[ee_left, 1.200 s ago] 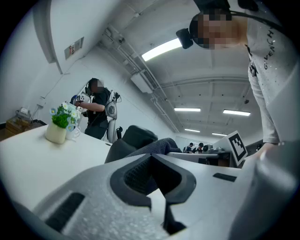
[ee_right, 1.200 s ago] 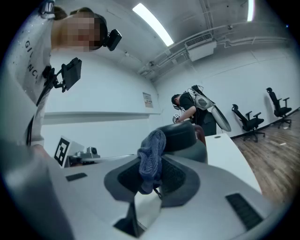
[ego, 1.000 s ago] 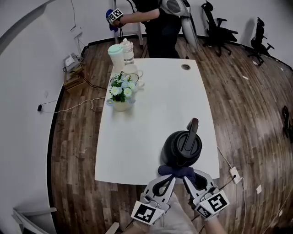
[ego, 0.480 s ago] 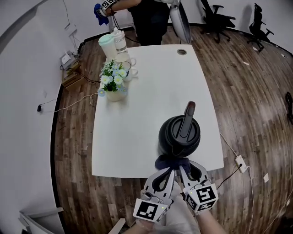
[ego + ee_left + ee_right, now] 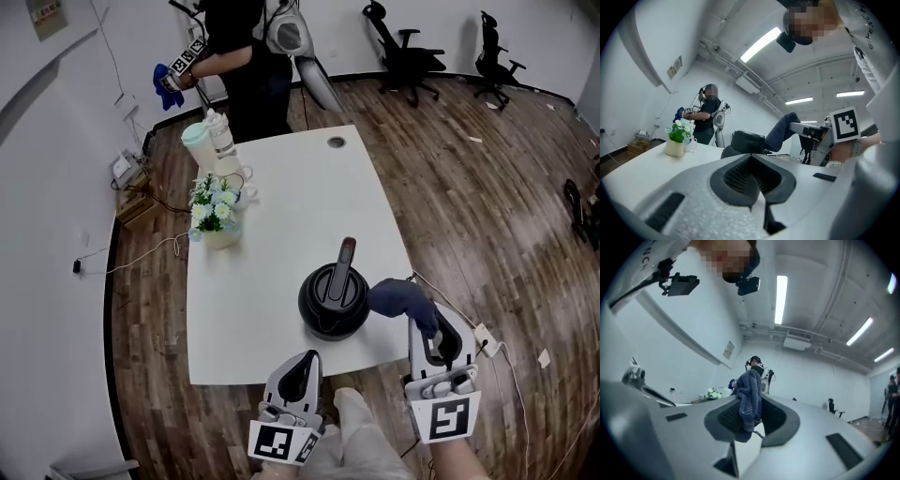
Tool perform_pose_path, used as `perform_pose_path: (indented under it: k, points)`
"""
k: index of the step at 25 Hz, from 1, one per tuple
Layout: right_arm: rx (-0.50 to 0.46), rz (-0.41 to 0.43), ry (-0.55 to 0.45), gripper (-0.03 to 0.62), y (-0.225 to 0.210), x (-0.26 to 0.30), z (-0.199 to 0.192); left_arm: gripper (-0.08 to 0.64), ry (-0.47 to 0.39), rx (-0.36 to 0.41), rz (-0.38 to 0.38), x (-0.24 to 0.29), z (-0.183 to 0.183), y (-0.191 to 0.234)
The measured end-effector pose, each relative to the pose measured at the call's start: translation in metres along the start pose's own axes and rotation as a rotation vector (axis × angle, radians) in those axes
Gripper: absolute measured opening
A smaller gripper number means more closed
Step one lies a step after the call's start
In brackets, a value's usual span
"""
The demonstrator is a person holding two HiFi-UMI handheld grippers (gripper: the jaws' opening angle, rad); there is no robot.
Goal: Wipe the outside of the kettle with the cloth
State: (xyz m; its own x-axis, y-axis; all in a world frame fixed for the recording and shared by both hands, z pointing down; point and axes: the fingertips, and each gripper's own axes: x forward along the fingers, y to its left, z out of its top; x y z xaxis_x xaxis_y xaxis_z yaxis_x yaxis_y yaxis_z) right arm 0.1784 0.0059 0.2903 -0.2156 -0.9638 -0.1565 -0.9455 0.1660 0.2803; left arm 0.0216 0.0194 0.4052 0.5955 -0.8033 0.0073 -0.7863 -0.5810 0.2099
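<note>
The rounded black kettle [image 5: 333,300] with a dark lid and an arched handle over its top stands upright on the white table [image 5: 281,234], near the front edge. The crumpled dark blue cloth [image 5: 401,297] hangs off the table just right of the kettle, pinched between the right gripper's [image 5: 424,323] closed jaws; whether cloth and kettle touch is unclear.

Partial letters "NCH" on a white sleeve [image 5: 647,258]; wall sign [image 5: 729,350] too small to read.
</note>
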Motion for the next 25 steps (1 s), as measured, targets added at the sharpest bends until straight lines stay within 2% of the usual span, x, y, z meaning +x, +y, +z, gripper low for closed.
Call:
perform_pose_path:
  k: [2,4,7,10,13,22,25]
  points:
    - [-0.061,-0.001,-0.039,0.063,-0.003,0.018,0.006,0.006,-0.021,0.015,0.012,0.000,0.014,0.008]
    - [-0.077,0.079,-0.009,0.064,0.009,0.030,-0.006,0.006,-0.030,0.022,0.031,-0.002,0.021,0.017]
    - [-0.072,0.232,0.158,0.064,0.035,0.026,-0.054,0.006,-0.026,0.005,0.076,-0.004,0.019,0.032]
    - [-0.125,0.321,0.286,0.064,0.053,0.010,-0.094,0.006,-0.003,-0.009,0.109,-0.005,0.010,0.045]
    - [-0.160,0.384,0.343,0.064,0.065,-0.002,-0.121,0.006,0.011,-0.017,0.126,-0.004,0.002,0.052]
    - [-0.113,0.506,0.478,0.064,0.103,-0.022,-0.185,0.007,0.012,-0.004,0.139,-0.005,-0.004,0.063]
    - [-0.174,0.573,0.531,0.063,0.112,-0.028,-0.198,0.006,0.019,0.003,0.144,-0.010,-0.007,0.067]
